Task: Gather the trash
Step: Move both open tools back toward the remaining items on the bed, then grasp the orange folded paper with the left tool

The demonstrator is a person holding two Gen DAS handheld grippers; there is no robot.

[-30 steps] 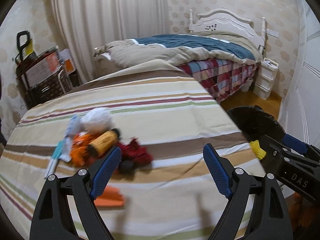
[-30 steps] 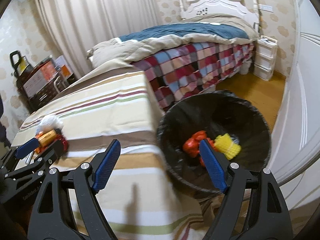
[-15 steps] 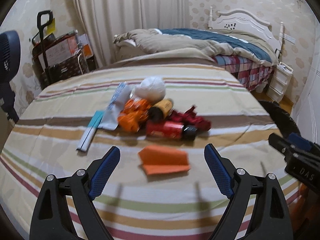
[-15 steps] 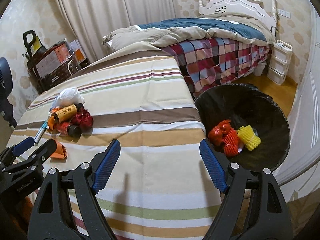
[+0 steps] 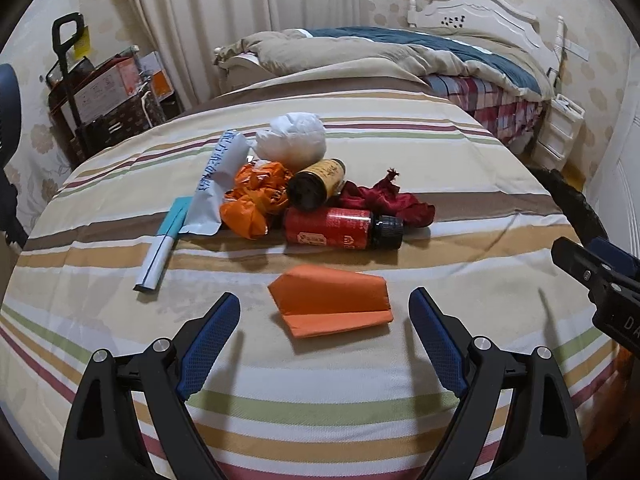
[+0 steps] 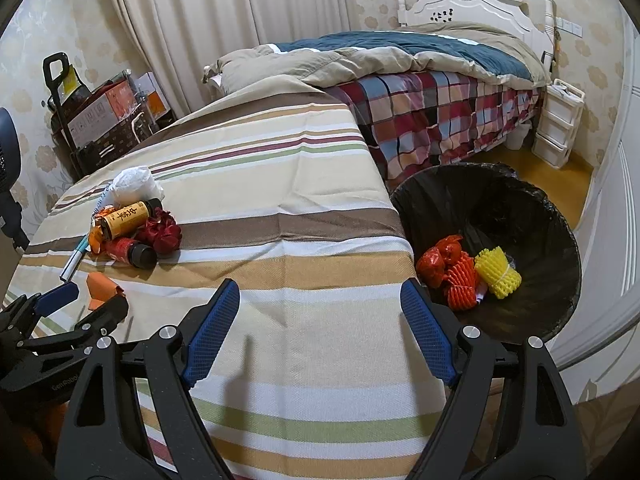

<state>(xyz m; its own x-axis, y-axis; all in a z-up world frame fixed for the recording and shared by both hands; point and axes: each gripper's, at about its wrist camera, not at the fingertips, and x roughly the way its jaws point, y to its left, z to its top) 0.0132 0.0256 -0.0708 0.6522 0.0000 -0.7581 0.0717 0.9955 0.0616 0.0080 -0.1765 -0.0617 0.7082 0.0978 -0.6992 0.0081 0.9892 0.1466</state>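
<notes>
A folded orange paper point(image 5: 334, 306) lies on the striped table cloth point(image 5: 320, 404), just ahead of my open left gripper point(image 5: 325, 322), between its blue pads without touching. Behind it is a trash pile: a red bottle point(image 5: 340, 228), a yellow-labelled bottle point(image 5: 318, 184), crumpled orange wrapper point(image 5: 254, 196), dark red crumpled foil point(image 5: 384, 200), a white wad point(image 5: 292, 140) and a blue-white packet point(image 5: 218, 184). My right gripper point(image 6: 320, 312) is open and empty over the cloth. The black bin point(image 6: 500, 216) to its right holds red, orange and yellow trash.
A bed point(image 6: 420, 68) with a checked cover stands behind the table. Boxes on a cart point(image 5: 104, 96) sit at the back left. A white drawer unit point(image 6: 558, 124) is by the far wall. The table edge drops beside the bin.
Both views have swung left, from the bin toward the trash pile. My left gripper has come down close to the orange paper, which now lies between its fingers.
</notes>
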